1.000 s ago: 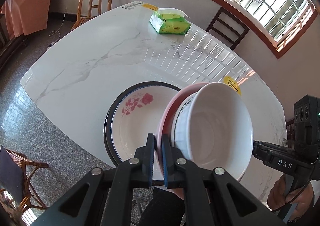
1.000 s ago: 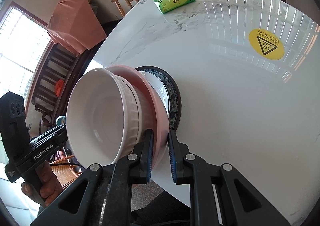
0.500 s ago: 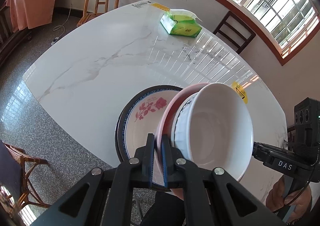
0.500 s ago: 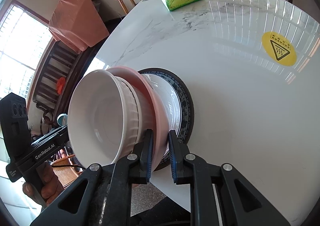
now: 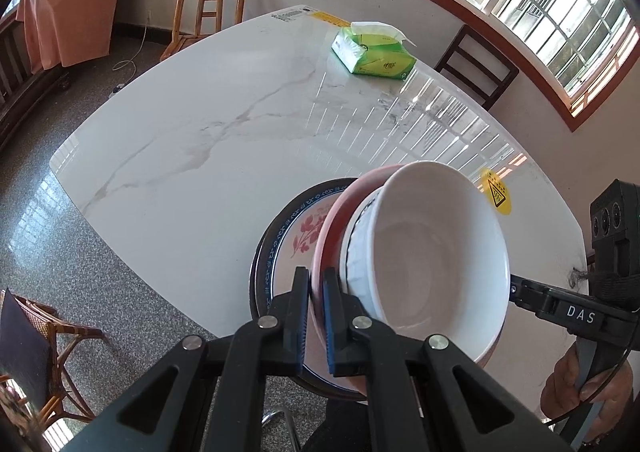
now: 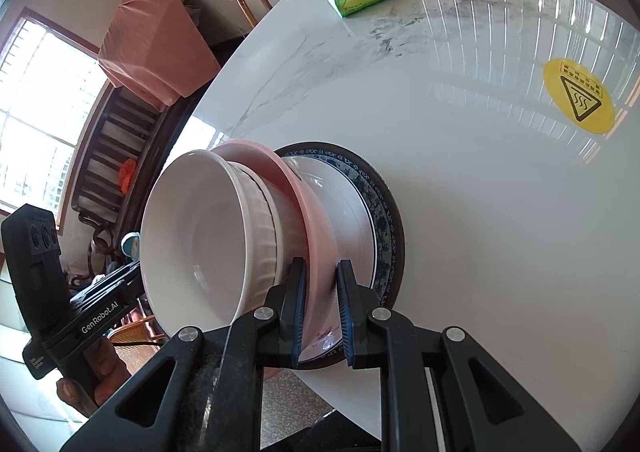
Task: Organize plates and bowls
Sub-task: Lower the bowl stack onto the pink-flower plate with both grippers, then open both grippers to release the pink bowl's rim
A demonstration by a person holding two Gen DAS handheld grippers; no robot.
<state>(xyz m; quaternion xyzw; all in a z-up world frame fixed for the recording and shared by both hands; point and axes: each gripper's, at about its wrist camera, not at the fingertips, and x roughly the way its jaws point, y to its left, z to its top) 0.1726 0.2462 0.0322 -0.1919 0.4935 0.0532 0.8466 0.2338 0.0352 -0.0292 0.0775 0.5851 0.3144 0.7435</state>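
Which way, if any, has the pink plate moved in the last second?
Yes. The pink plate has come further over the flowered plate on the table, now hiding part of its red flower in the left wrist view.

Two bowls [image 5: 432,264] – three plates [image 5: 332,223]

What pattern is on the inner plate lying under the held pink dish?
A red flower spray on the white plate, blue-lined rim; clearest in the left wrist view.
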